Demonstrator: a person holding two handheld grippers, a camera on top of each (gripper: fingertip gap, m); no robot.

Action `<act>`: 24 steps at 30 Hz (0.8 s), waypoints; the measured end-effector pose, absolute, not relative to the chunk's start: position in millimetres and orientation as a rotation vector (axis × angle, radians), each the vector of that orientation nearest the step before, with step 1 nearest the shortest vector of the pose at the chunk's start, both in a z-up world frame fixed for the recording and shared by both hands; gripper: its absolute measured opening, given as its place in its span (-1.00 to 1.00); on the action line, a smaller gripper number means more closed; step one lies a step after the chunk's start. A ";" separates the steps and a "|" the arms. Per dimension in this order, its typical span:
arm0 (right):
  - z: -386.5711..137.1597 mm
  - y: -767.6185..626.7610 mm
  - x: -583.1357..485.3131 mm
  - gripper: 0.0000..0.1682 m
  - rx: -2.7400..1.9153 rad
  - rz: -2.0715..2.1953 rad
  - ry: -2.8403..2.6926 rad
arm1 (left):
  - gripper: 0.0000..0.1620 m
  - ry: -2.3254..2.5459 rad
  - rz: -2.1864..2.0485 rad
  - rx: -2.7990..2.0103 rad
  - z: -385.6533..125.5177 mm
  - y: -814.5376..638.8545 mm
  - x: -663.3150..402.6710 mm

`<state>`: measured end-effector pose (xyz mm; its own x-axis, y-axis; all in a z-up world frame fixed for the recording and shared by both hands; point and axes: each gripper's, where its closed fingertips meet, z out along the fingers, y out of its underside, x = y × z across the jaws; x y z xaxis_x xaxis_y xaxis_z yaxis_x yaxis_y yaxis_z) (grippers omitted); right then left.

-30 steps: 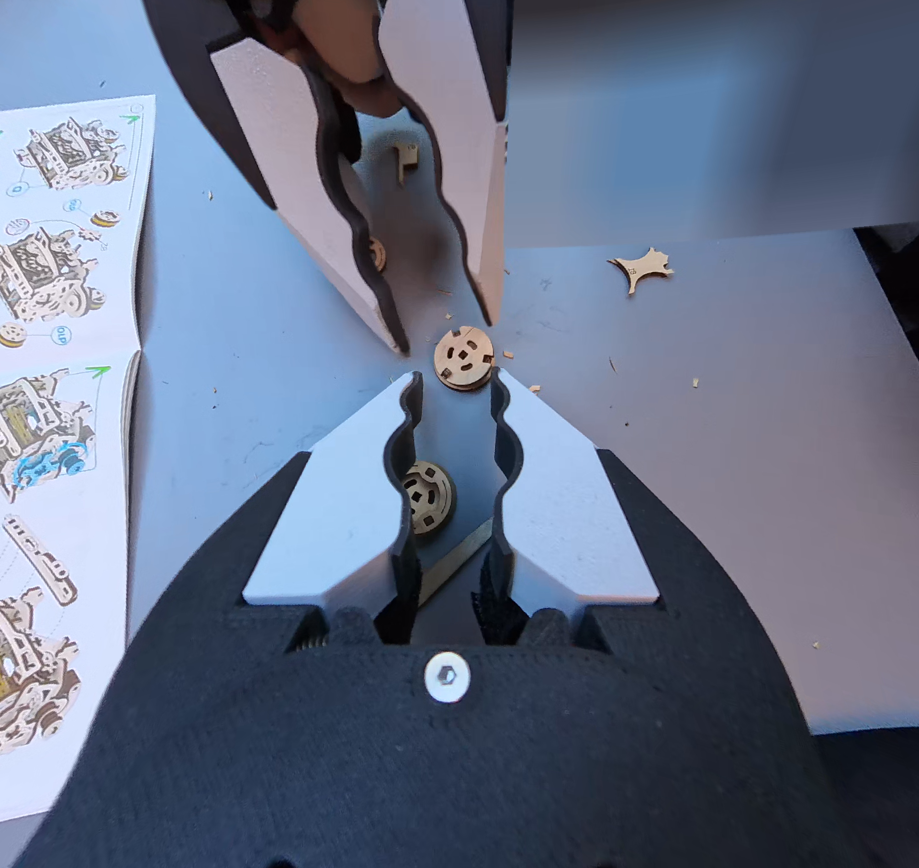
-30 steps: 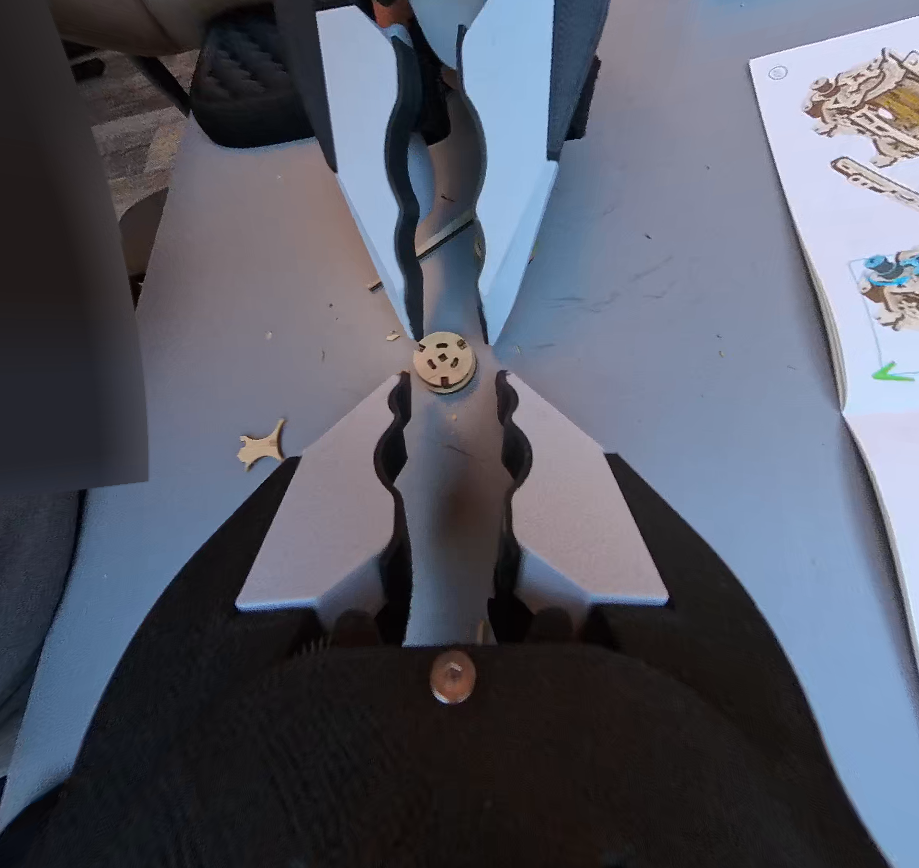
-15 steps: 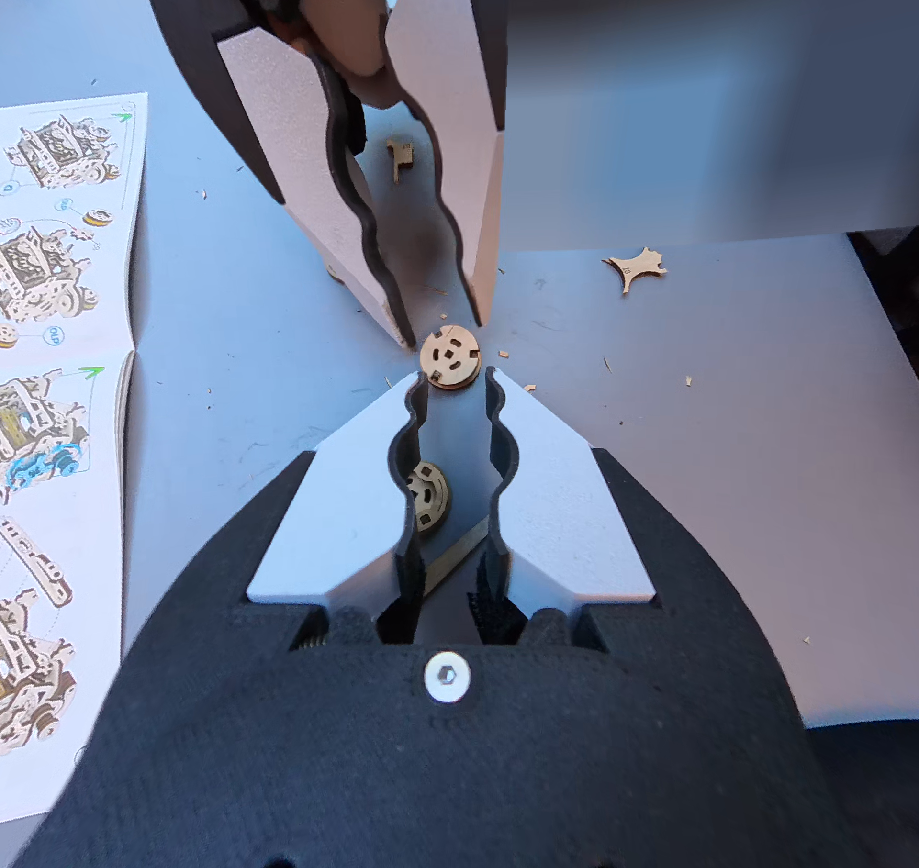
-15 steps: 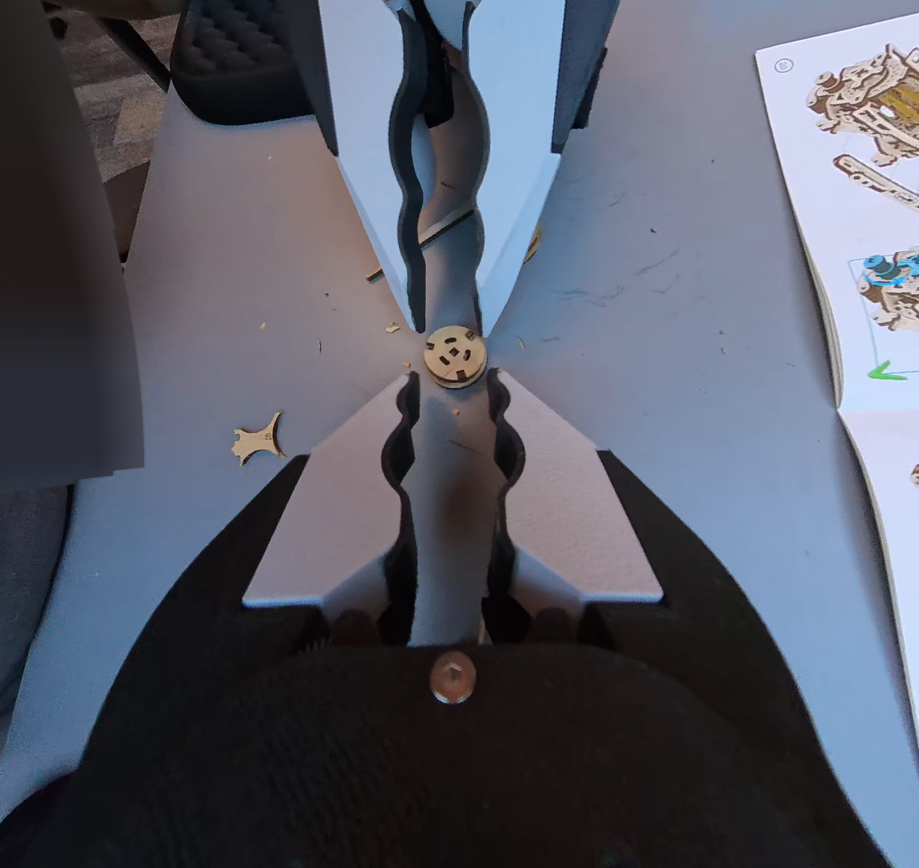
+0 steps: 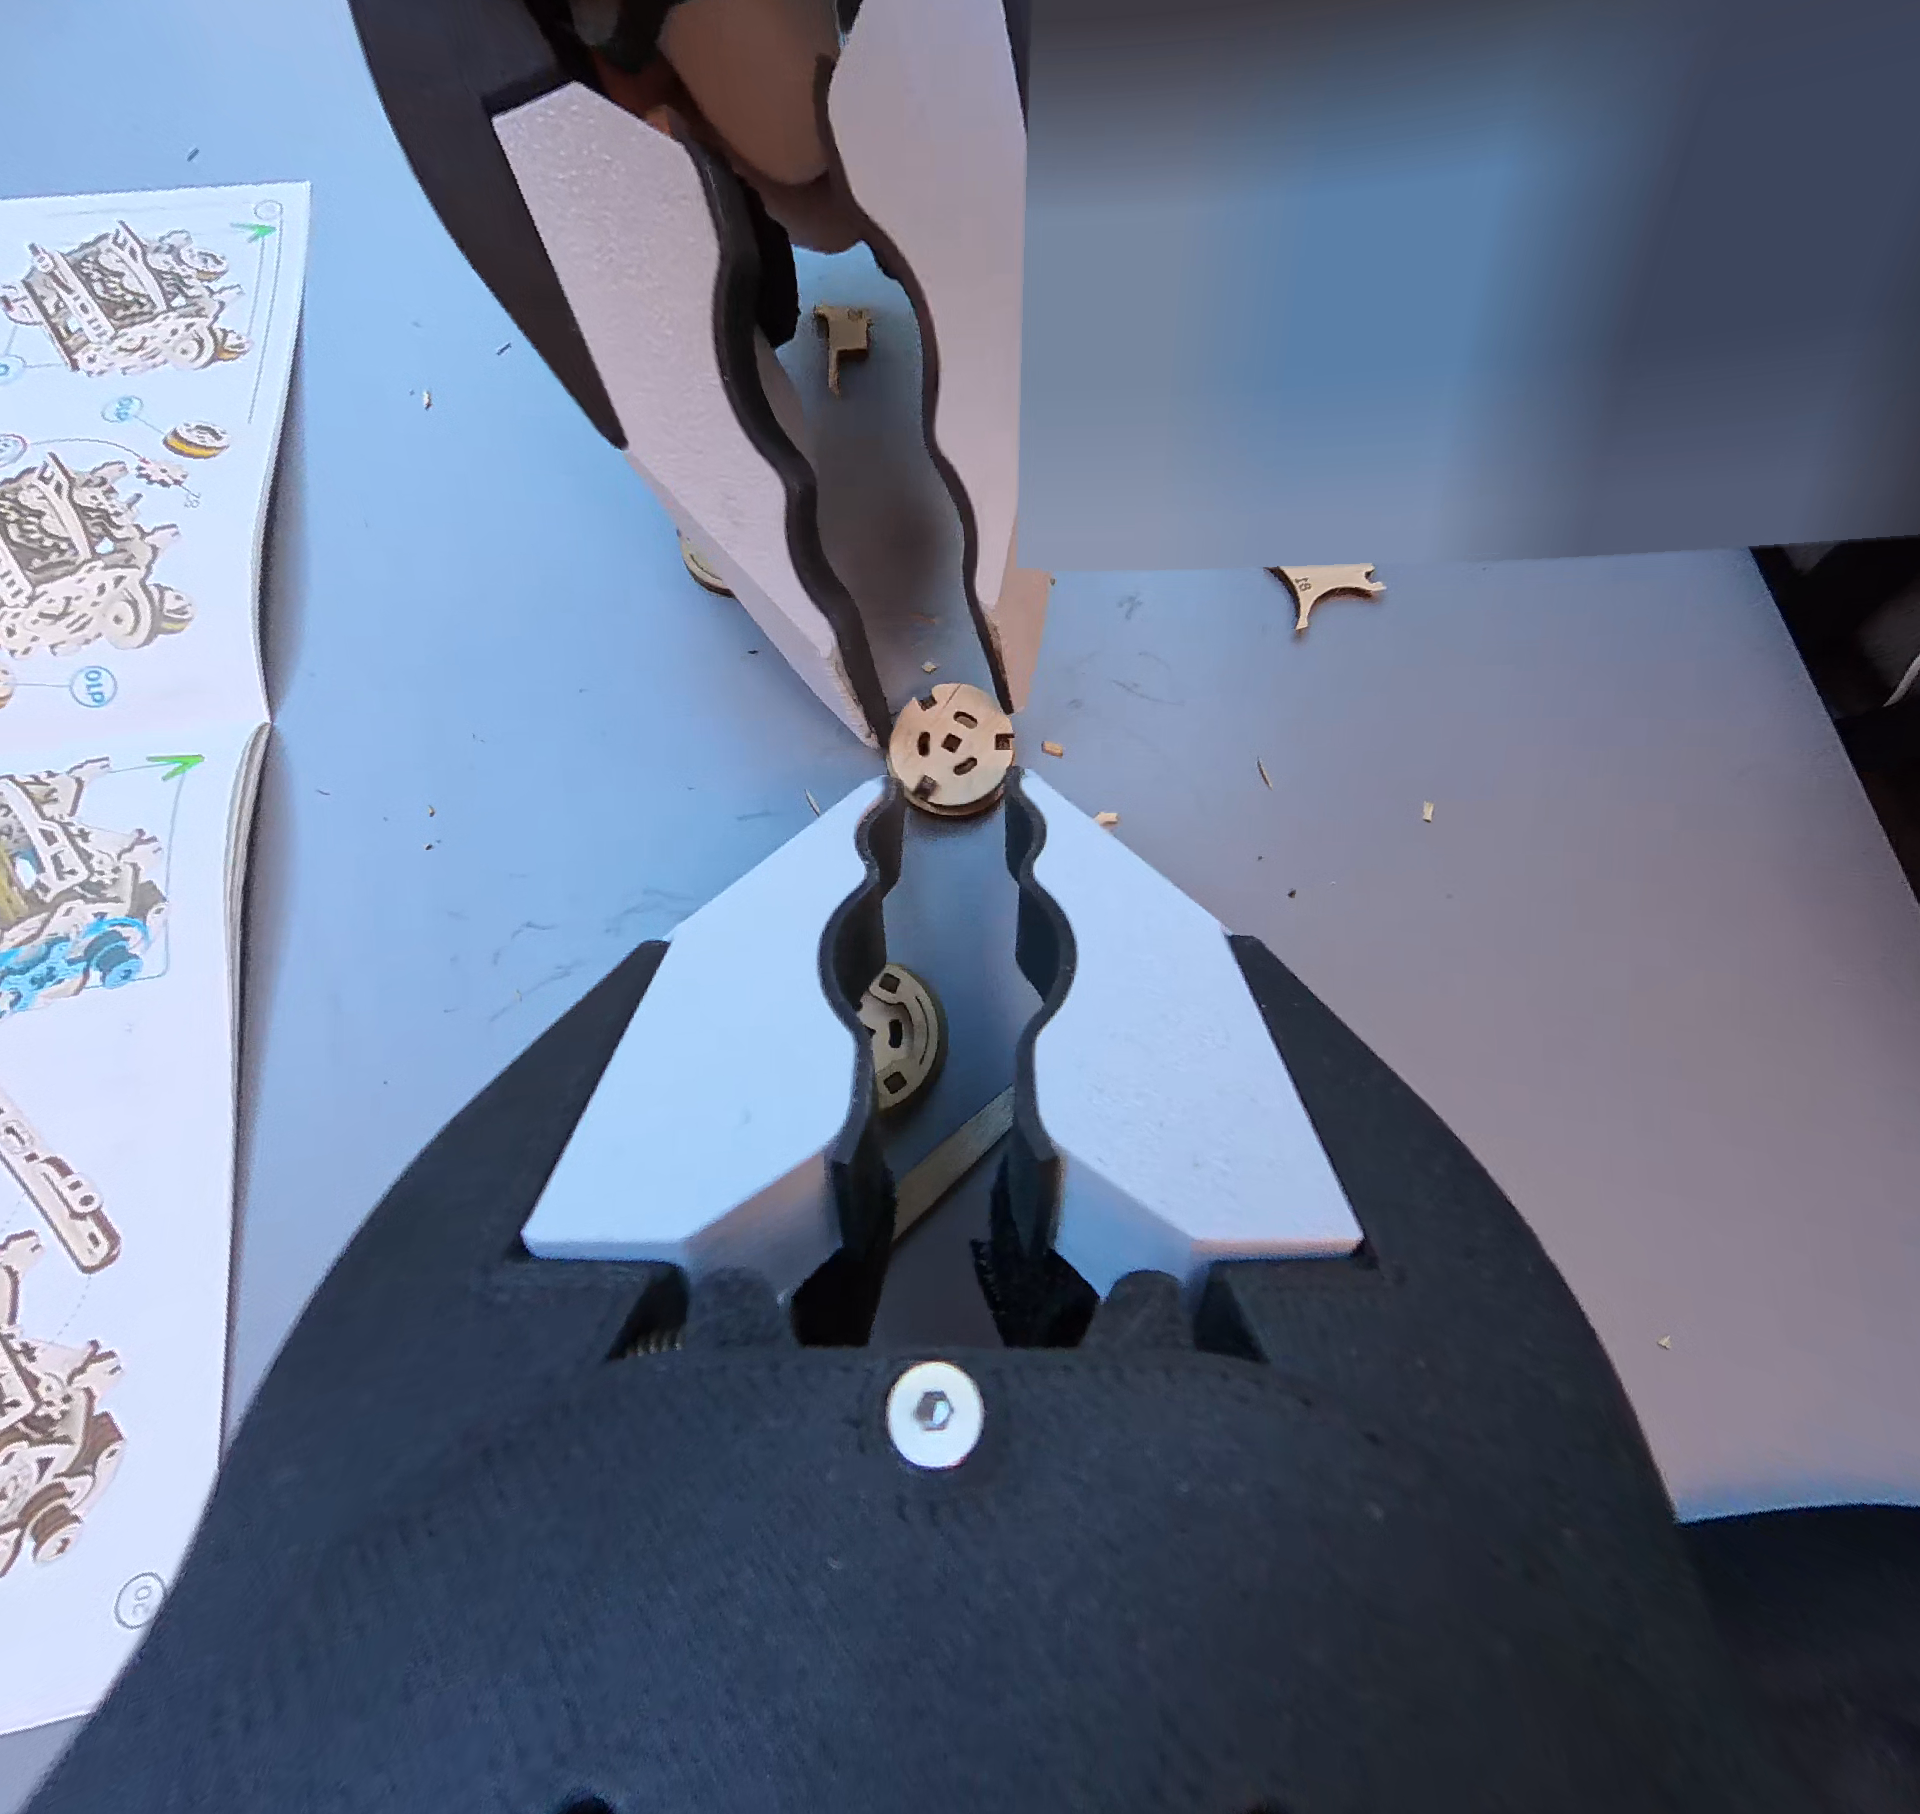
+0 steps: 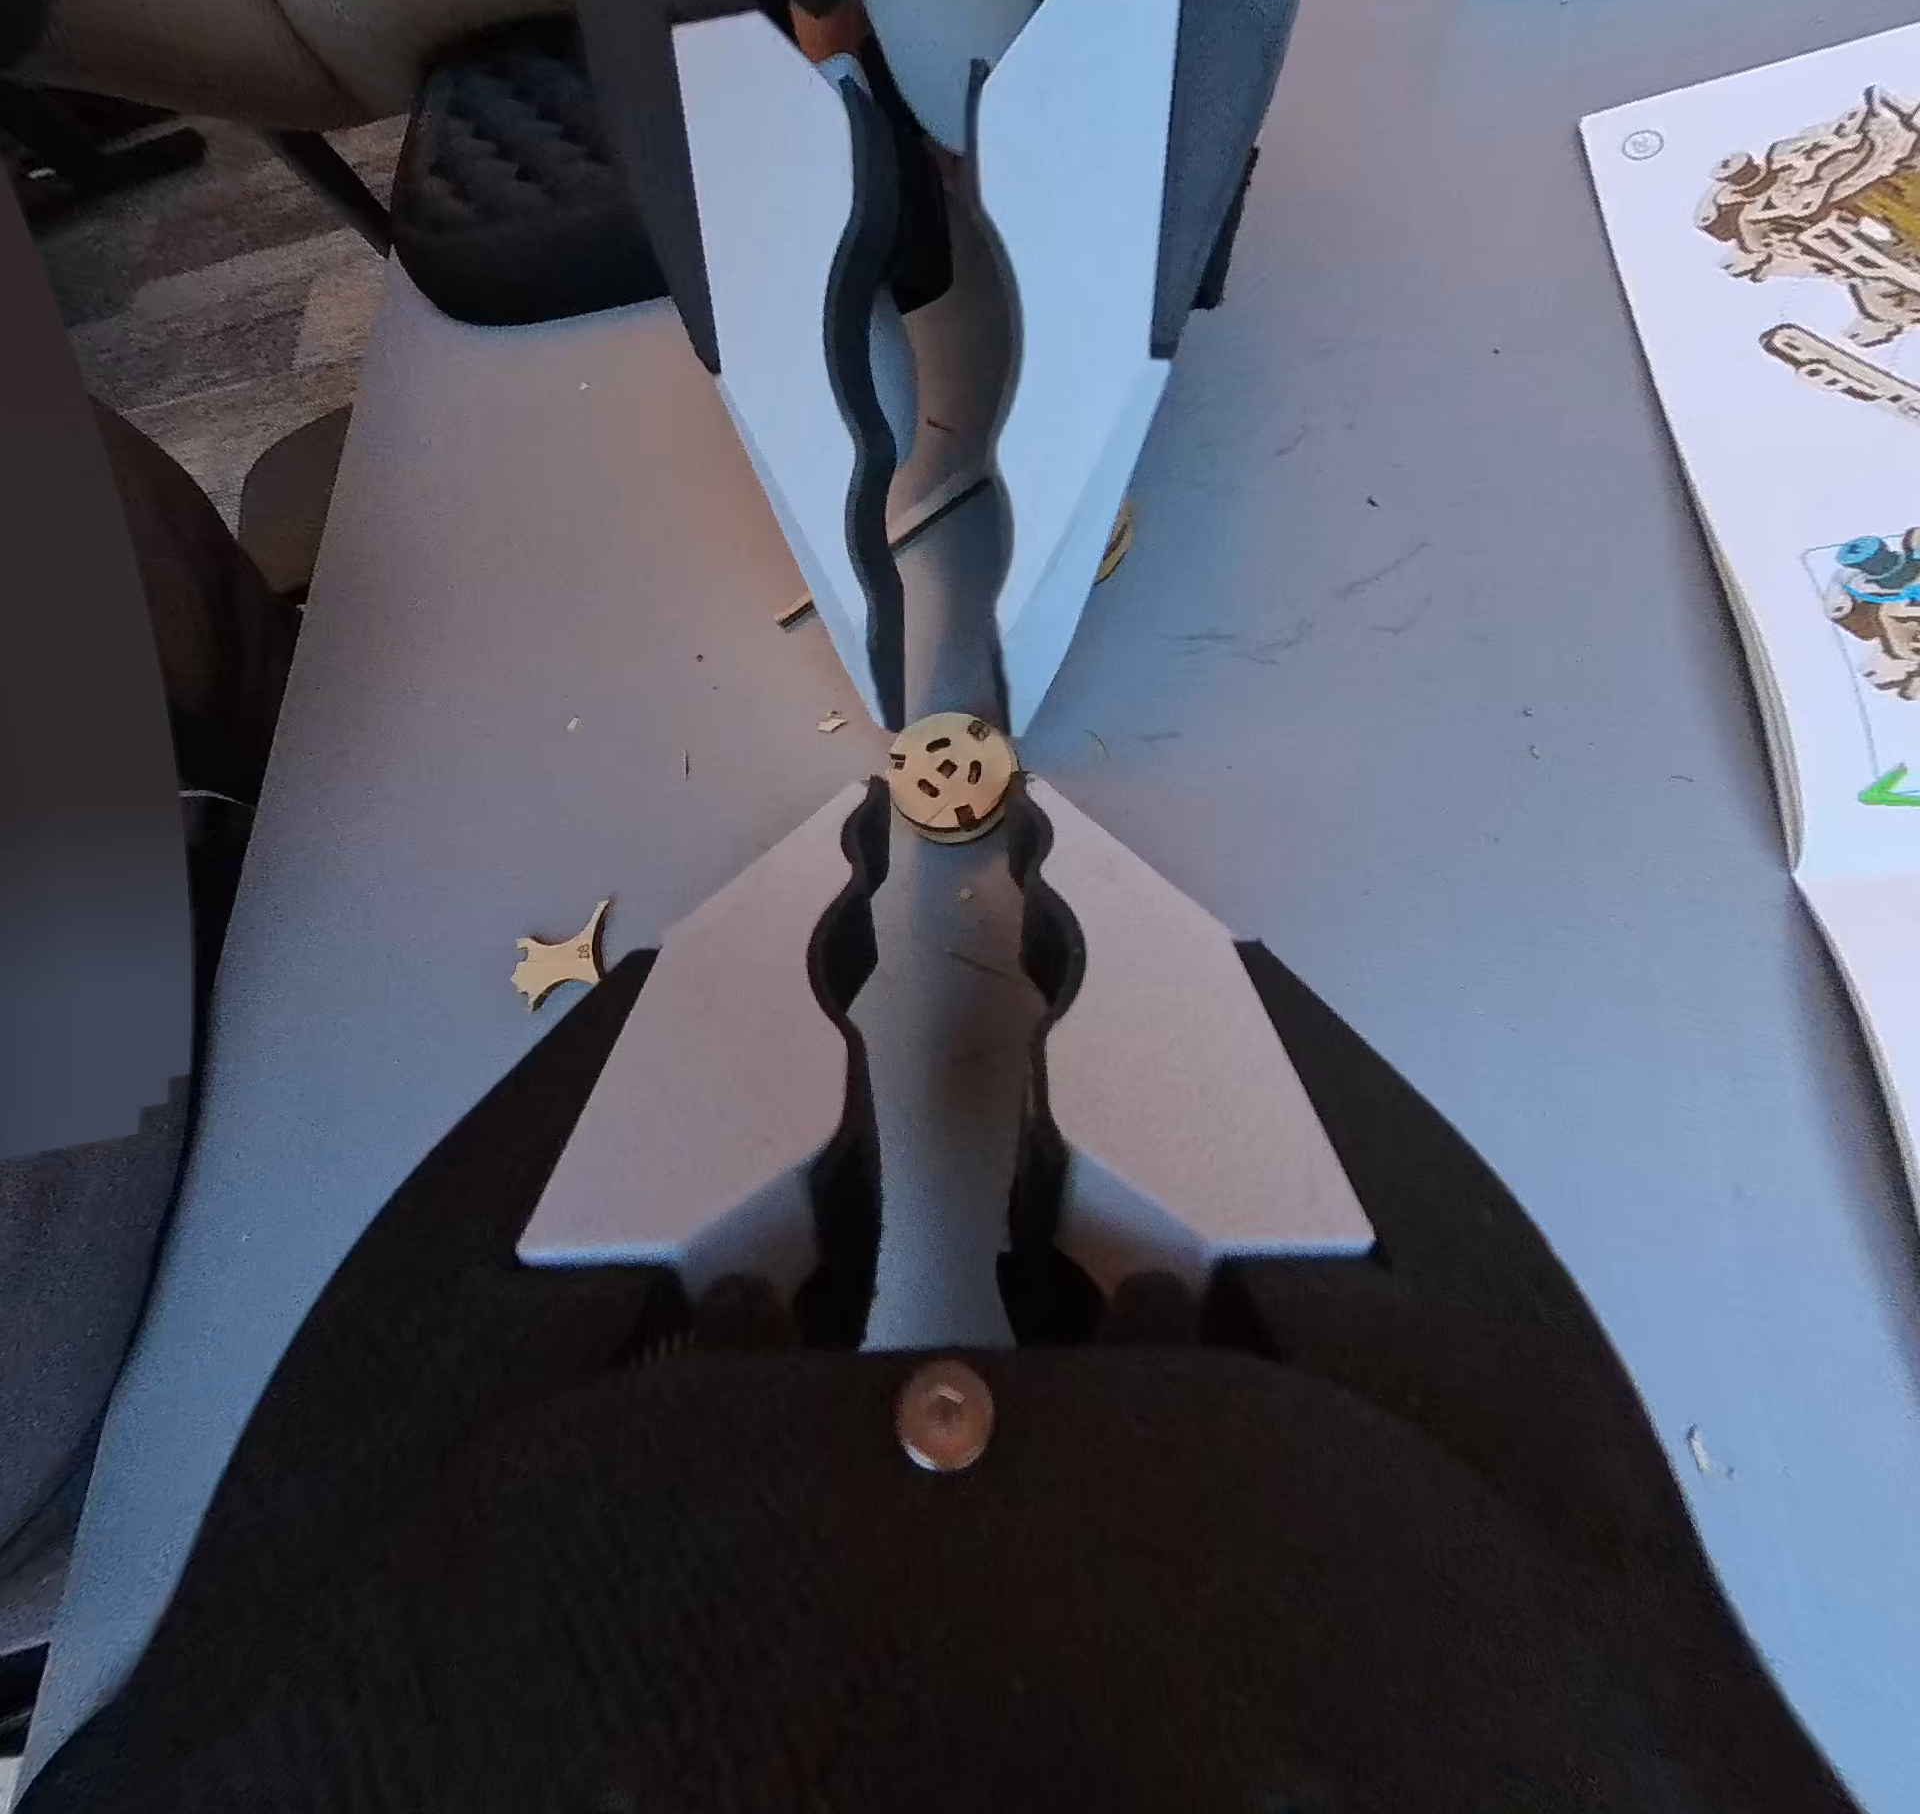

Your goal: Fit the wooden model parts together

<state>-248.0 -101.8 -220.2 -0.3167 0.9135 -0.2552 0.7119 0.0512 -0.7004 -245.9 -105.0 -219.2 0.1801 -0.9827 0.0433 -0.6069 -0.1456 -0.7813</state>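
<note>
Centrally, a disc (image 5: 953,748) is lying flat on the table (image 5: 1455,933), serving here as the landmark.

- Disc: round, wooden, slotted; apparently two layers stacked. Both grippers are meeting at it from opposite sides.
- Left gripper (image 5: 953,796): jaws parted, tips bracketing the disc's near edge; whether they are pressing it cannot be told.
- Right gripper (image 6: 953,814): jaws likewise parted, tips flanking the disc's far edge; contact unclear.
- Second disc (image 5: 902,1037): lying behind the first, between the left fingers.
- Strip (image 5: 961,1156): thin, wooden, lying just behind the second disc.
- Offcut (image 5: 1325,588): star-like, lying well right of the disc.
- Hook piece (image 5: 844,339): small, lying beyond the disc.
- Booklet (image 5: 125,725): lying open, well left of the disc.

Handling note: closing evenly on the rim, keeping the disc flat and the slots aligned, is probably giving the cleanest seating; lopsided pressure is risking a flip.
</note>
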 end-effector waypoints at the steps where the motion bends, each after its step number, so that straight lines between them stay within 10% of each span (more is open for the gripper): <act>1: -220.0 -102.2 -248.1 -0.75 -1.648 1.128 -2.075 | -0.74 1.489 -0.777 -1.834 -218.6 -104.9 -245.4; 24: -221.0 -106.0 -248.3 -0.74 -1.573 1.232 -2.115 | -0.74 1.490 -0.816 -1.860 -222.1 -107.9 -241.4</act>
